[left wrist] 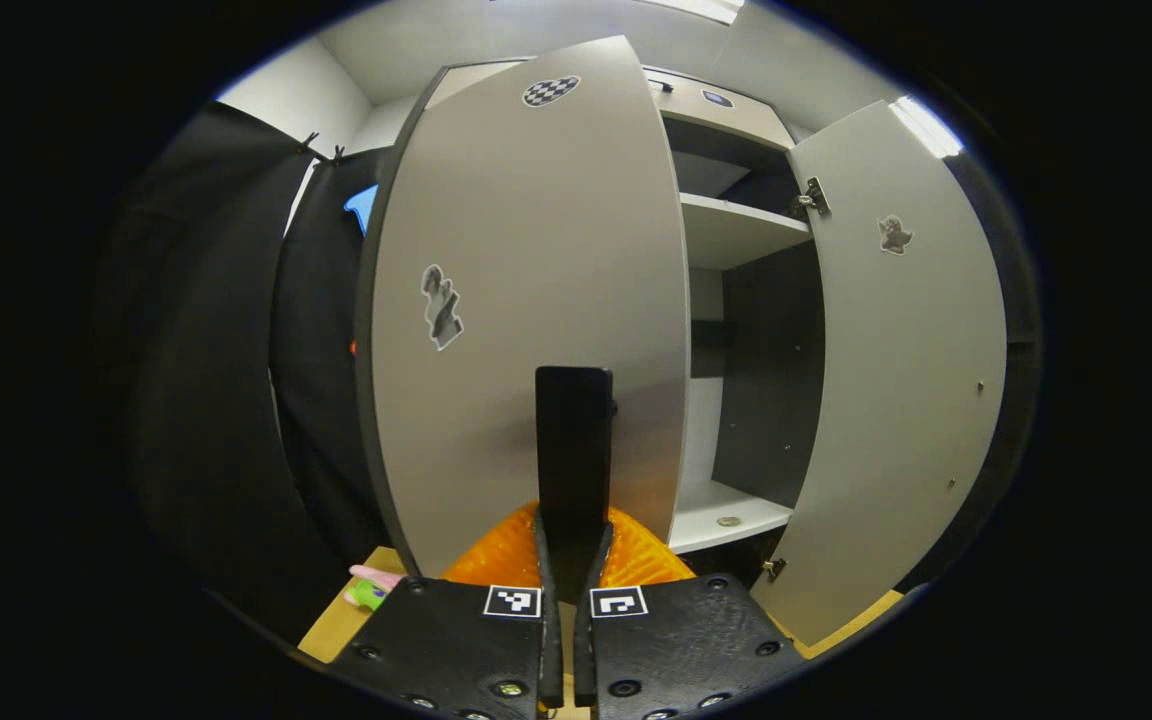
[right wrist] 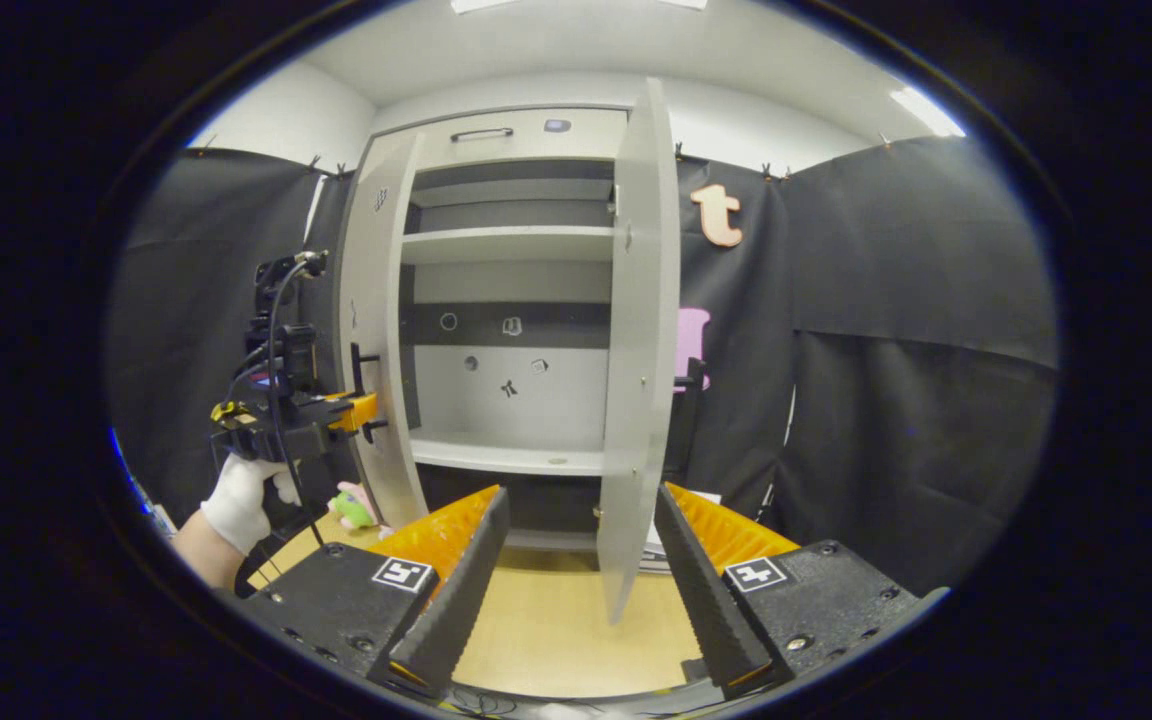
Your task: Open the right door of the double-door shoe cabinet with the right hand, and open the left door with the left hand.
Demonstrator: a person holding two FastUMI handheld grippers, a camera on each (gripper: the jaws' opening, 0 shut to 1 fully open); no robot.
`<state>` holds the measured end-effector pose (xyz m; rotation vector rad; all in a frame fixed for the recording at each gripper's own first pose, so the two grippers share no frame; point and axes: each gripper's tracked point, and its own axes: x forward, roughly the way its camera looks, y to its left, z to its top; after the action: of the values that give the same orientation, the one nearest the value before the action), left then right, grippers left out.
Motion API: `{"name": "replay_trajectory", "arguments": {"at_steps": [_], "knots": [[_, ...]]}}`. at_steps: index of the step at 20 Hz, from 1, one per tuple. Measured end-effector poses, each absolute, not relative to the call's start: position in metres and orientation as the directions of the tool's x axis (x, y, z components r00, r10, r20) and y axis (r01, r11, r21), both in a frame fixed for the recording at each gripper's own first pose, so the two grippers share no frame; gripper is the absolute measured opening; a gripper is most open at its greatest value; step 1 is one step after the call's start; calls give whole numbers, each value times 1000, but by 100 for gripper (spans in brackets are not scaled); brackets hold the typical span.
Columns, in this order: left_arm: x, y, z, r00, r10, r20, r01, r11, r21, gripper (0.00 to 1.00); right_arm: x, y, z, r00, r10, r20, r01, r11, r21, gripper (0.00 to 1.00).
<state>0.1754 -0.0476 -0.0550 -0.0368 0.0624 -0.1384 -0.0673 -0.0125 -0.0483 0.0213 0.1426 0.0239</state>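
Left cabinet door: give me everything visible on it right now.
The left door is a flat, light grey panel with a dark edge, hinged on the cabinet's left side and swung partly open. Its face carries a checkered sticker near the top and a dark figure sticker lower down. A dark upright handle sits on its free edge; the left gripper is closed on that handle. In the right gripper view it stands ajar.

Each gripper is built on two flat black jaw blocks fastened with recessed screws, and a square black-and-white fiducial marker is fixed to the inner corner of each block. Ribbed orange plastic backing is fitted behind the fingers. On the left gripper [left wrist: 573, 560] the marker pair is seen side by side. On the right gripper [right wrist: 576, 590] serrated finger faces are visible. A white glove [right wrist: 241, 500] is worn on the left hand, and black cables are routed over the camera unit mounted above it.
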Motion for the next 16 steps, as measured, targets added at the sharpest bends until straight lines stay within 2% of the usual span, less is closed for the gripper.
{"name": "replay_trajectory", "arguments": {"at_steps": [6,7,14,15,16], "knots": [[140,6,-58,995,-81,-56,80,997,-20,3,-66,16,-53,985,94,-146,-90,995,36,92],[138,16,-60,996,-67,-56,66,998,-15,0,-65,22,-55,983,109,-151,-104,994,40,92],[127,76,-69,997,15,-81,-16,1000,-9,0,-58,56,-52,972,180,-148,-175,984,46,92],[126,84,-75,995,31,-95,-31,1000,0,8,-57,60,-54,971,186,-152,-181,982,47,92],[126,95,-76,995,52,-91,-51,998,21,0,-56,64,-54,969,194,-153,-188,981,51,92]]}}
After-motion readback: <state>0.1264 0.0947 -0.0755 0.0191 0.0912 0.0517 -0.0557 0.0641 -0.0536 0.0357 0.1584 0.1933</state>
